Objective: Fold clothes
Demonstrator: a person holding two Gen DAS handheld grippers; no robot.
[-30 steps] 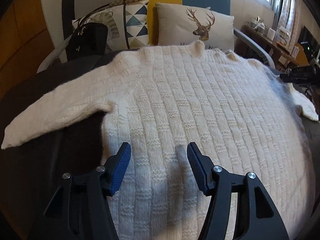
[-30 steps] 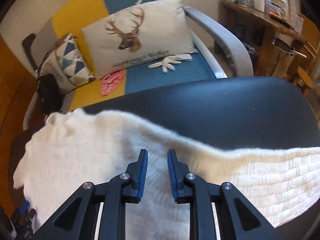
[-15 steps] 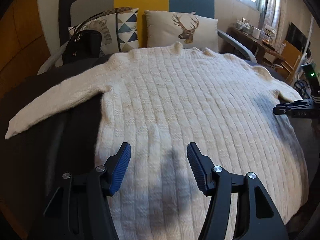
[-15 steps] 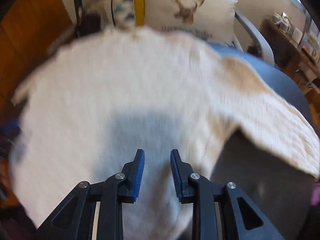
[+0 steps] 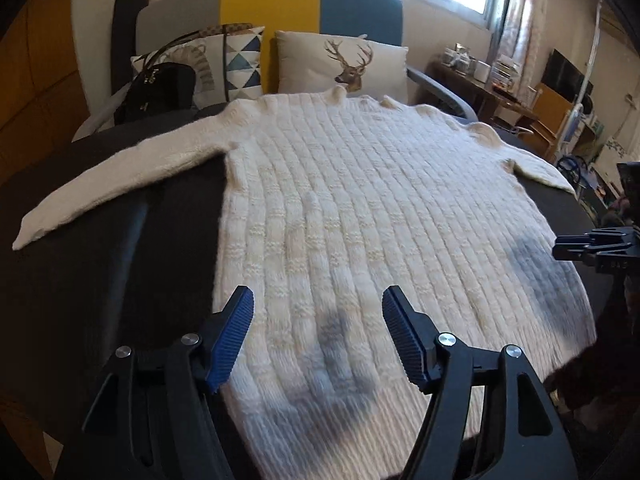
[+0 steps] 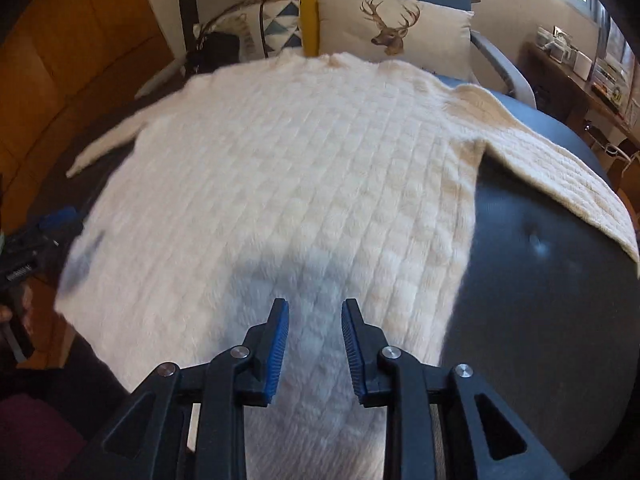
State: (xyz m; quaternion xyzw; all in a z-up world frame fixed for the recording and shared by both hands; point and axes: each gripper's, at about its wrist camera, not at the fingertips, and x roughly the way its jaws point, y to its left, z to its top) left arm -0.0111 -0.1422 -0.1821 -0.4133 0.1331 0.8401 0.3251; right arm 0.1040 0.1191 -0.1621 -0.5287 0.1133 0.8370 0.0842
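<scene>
Left claw [image 5: 318, 340]: jaws wide apart and just been opening further; nothing between the blue pads, only the sweater's lower left part below them.
Right claw [image 6: 314, 346]: jaws narrowly apart, gripping nothing; the knit shows through the gap.
Left hand pose: tilted downward over the near hem, left of the sweater's middle.
Right hand pose: pitched steeply down over the lower body of the sweater, near its right edge.
Sweater [image 5: 360, 216]: cream, chunky knit in a basket-weave of ribs and blocks; lying flat and unfolded on the dark round worktop [image 5: 104, 264], collar at the far side, hem near the claws, both sleeves spread outward.
Left view only: the whole left sleeve reaching to the worktop's edge; the right claw's tip entering at the right edge; a window and a cluttered side table beyond.
Right view only: the right sleeve draped across bare worktop toward its right rim; the left claw dimly at the left edge.
Beyond the worktop: a sofa with a deer cushion [image 5: 344, 66], a triangle-patterned cushion [image 5: 232, 60] and a black handbag [image 5: 156, 90].
</scene>
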